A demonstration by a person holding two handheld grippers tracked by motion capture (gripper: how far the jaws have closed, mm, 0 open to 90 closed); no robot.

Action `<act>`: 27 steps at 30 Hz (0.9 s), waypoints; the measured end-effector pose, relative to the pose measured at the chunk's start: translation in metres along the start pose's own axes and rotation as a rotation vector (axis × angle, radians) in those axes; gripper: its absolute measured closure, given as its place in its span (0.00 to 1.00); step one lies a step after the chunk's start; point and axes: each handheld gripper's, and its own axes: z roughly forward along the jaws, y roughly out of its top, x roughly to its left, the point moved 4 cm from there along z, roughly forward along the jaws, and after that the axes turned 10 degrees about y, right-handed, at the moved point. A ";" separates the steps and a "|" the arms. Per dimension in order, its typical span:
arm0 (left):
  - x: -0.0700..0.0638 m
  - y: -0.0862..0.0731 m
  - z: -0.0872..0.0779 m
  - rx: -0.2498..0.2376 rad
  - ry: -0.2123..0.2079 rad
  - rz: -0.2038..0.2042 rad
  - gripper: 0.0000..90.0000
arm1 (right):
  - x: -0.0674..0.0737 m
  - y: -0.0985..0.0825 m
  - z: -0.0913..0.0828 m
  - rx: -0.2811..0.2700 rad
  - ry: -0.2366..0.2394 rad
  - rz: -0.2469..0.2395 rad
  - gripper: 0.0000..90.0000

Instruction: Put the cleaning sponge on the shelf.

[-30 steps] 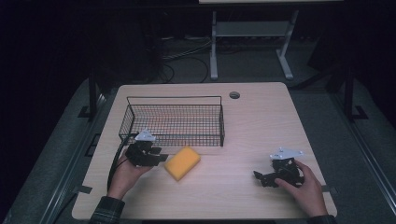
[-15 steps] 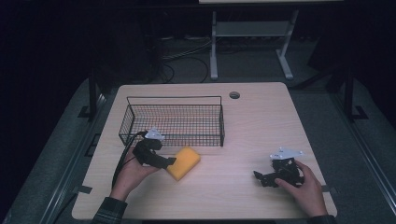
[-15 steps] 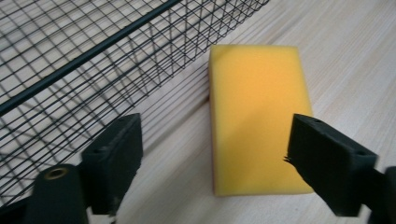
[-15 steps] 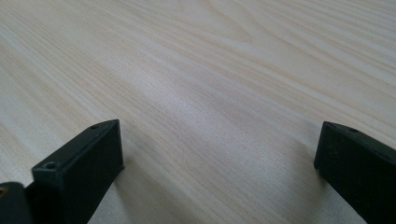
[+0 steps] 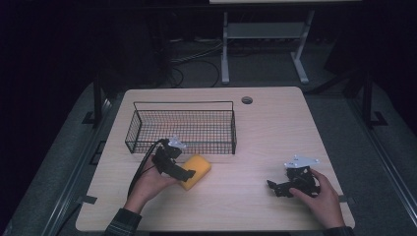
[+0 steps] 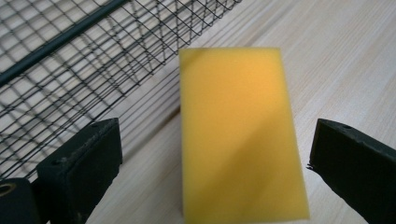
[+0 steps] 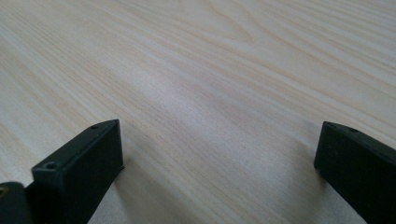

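Observation:
A yellow sponge (image 5: 197, 168) lies flat on the wooden table, just in front of the black wire basket (image 5: 182, 129). My left gripper (image 5: 186, 173) reaches the sponge's near end from the left. In the left gripper view the sponge (image 6: 240, 130) lies between the two black jaws, with a gap on each side. The left gripper (image 6: 217, 140) is open, and its jaws have just been opening. At the right of the table my right gripper (image 5: 276, 188) rests low in the person's hand. It is open over bare wood (image 7: 219, 135).
The basket's mesh wall (image 6: 70, 60) stands close on the left of the sponge. The table (image 5: 265, 128) has a cable hole (image 5: 247, 100) at the back. A white stand (image 5: 260, 34) is on the dark floor behind.
The left gripper has moved right, up to the sponge, and its jaws have spread wide around the sponge's end. The sponge and the right hand have stayed where they were.

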 end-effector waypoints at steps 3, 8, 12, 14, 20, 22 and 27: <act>-0.004 0.003 0.006 0.013 0.008 0.012 0.02 | 0.000 0.000 0.000 0.000 0.000 0.000 0.00; -0.009 0.004 0.014 0.035 0.014 0.028 0.02 | 0.000 0.000 0.000 0.000 0.000 0.000 0.00; -0.013 0.004 0.021 0.051 0.006 0.044 0.02 | 0.000 0.000 0.000 0.000 0.000 0.001 0.00; -0.016 0.005 0.023 0.057 0.000 0.052 0.02 | 0.000 0.000 0.000 0.000 0.000 0.002 0.00; -0.023 0.007 0.033 0.081 0.000 0.074 0.02 | 0.000 0.000 0.000 -0.001 0.001 0.003 0.00; -0.024 0.007 0.036 0.083 0.001 0.072 0.02 | 0.000 0.000 0.000 0.000 0.000 0.001 0.00; -0.024 0.005 0.041 0.108 0.006 0.081 0.03 | 0.000 0.000 0.000 0.000 0.000 0.001 0.00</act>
